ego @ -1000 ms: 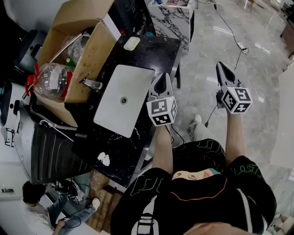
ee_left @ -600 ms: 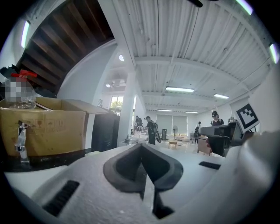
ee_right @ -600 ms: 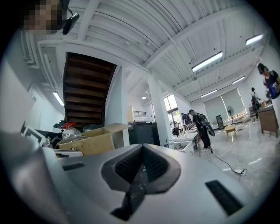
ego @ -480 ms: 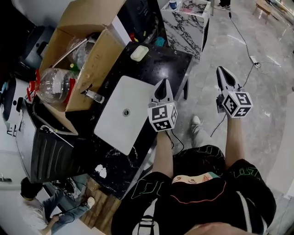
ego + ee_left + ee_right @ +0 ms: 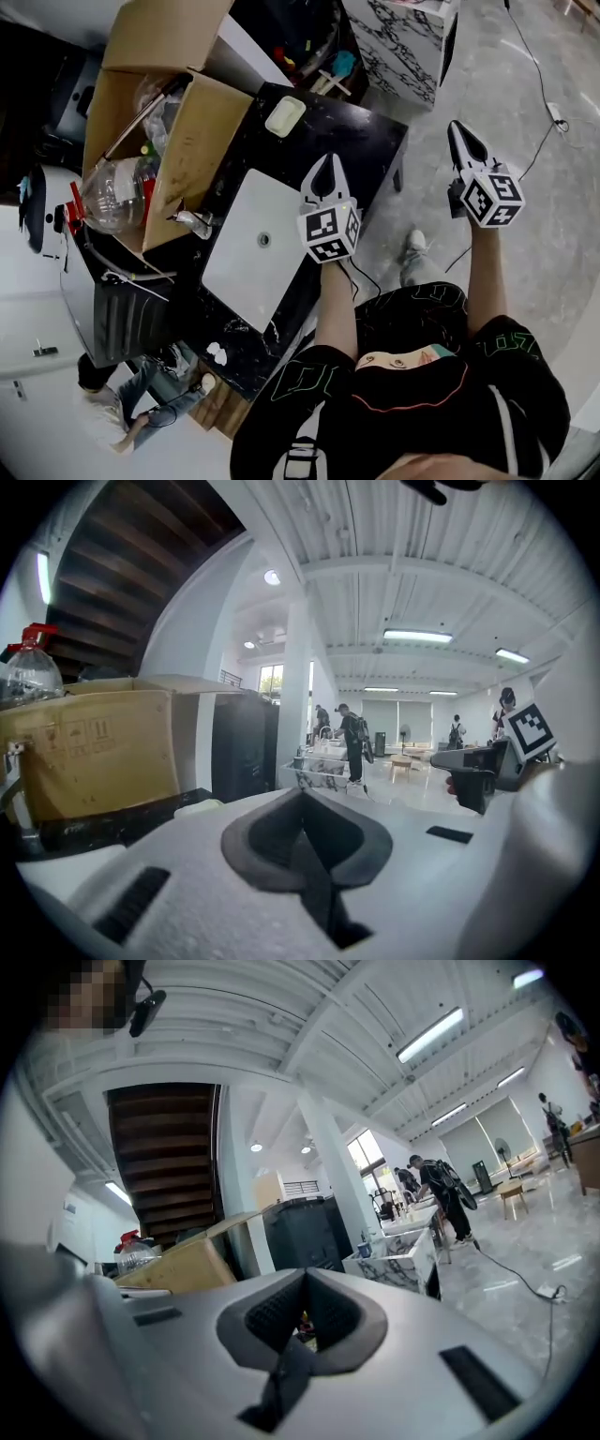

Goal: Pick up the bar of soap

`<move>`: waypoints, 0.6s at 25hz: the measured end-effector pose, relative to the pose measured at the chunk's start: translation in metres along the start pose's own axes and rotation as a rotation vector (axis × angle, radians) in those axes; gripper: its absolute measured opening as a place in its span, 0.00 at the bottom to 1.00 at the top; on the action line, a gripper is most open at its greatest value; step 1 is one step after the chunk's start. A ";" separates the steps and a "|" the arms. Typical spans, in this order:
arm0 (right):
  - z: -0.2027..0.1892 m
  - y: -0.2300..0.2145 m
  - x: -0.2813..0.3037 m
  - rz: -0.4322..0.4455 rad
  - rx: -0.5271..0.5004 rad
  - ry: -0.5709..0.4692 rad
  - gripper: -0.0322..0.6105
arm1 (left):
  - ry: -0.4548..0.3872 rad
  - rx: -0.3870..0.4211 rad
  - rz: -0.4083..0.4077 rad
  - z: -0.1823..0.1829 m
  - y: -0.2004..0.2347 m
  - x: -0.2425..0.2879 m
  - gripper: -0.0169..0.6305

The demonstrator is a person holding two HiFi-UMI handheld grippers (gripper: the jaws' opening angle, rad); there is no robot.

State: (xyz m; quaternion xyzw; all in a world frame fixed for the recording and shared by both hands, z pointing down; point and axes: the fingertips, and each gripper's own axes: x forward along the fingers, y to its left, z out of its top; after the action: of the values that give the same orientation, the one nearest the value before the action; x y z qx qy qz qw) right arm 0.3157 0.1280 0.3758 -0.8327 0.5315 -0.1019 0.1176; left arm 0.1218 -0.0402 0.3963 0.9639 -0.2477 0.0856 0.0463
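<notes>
The bar of soap [image 5: 284, 116] is a pale rounded block that lies on the black marble countertop [image 5: 361, 131], at its far end beyond the white sink basin [image 5: 272, 202]. In the left gripper view the soap [image 5: 197, 807] shows low at the left, in front of the jaws. My left gripper [image 5: 328, 159] hangs over the counter's right edge, short of the soap, shut and empty [image 5: 302, 827]. My right gripper [image 5: 455, 127] is off to the right above the floor, also shut with nothing in it [image 5: 302, 1312].
An open cardboard box [image 5: 164, 112] with clutter and a clear bottle with a red cap [image 5: 112, 192] stands left of the counter. A chrome faucet [image 5: 192, 223] sits at the basin's left rim. A marble-faced block [image 5: 403, 37] stands behind, and cables cross the floor.
The head view has swung, so the counter sits lower and more to the right in it. My left gripper has come a little nearer to the soap. Both grippers stay shut.
</notes>
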 end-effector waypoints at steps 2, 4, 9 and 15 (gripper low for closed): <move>-0.001 -0.015 0.016 0.004 0.002 0.012 0.06 | 0.010 0.017 -0.016 0.002 -0.011 0.023 0.04; -0.005 -0.032 0.027 -0.011 -0.006 0.029 0.06 | 0.020 0.022 -0.034 0.001 -0.020 0.044 0.04; -0.006 -0.069 0.045 -0.025 -0.018 0.049 0.06 | 0.025 0.002 -0.001 0.000 -0.022 0.076 0.04; -0.003 -0.070 0.072 0.026 -0.009 0.054 0.06 | 0.025 -0.030 0.031 -0.006 -0.016 0.084 0.04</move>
State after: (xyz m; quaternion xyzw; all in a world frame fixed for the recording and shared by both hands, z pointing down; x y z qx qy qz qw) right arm 0.4047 0.0905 0.4030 -0.8232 0.5456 -0.1205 0.1008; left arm 0.2014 -0.0654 0.4175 0.9580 -0.2633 0.0948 0.0628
